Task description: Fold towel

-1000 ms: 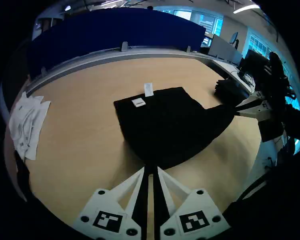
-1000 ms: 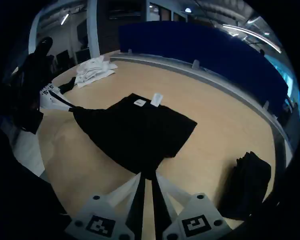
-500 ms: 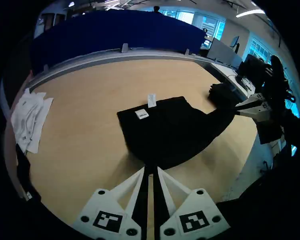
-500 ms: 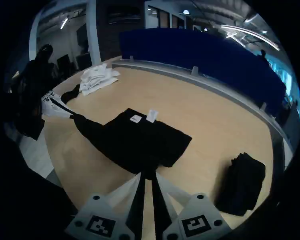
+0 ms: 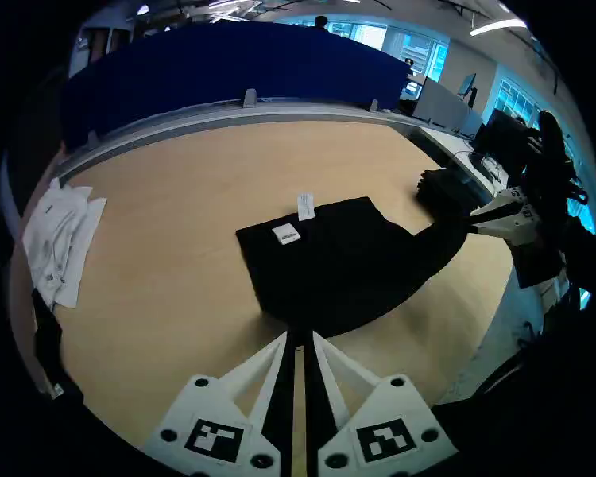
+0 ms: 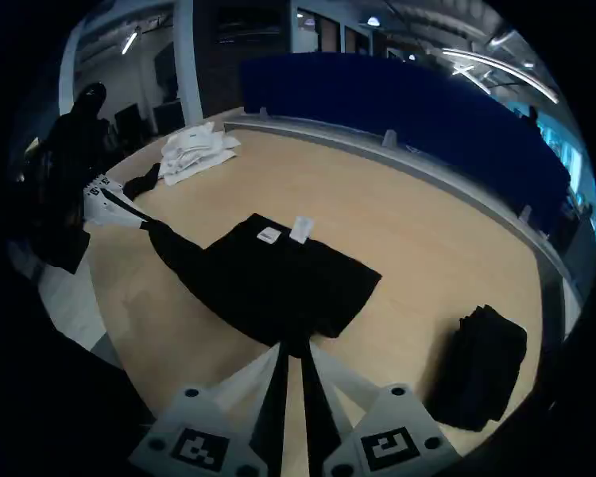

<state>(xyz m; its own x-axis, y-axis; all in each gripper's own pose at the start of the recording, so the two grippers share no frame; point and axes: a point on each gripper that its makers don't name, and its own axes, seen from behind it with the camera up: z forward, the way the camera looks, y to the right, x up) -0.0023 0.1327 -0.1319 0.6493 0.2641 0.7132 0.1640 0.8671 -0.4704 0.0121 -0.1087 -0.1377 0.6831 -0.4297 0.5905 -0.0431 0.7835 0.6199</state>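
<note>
Now flatter, farther off: black towel (image 5: 338, 262).

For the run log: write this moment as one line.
left gripper: shut on black towel corner | right gripper: shut on its other corner | far part: flat on table

The left gripper view rode low over the desk (image 5: 163, 262), looking along the left hand-held gripper (image 5: 302, 338) toward the blue partition (image 5: 218, 63), close to the towel (image 5: 338, 254). The right gripper view faced the same partition along the right hand-held gripper (image 6: 292, 346), apparently from a spot further right. Both views shared the towel, the desk and the white pile (image 5: 56, 238), and each caught the other hand-held gripper off to one side.
</note>
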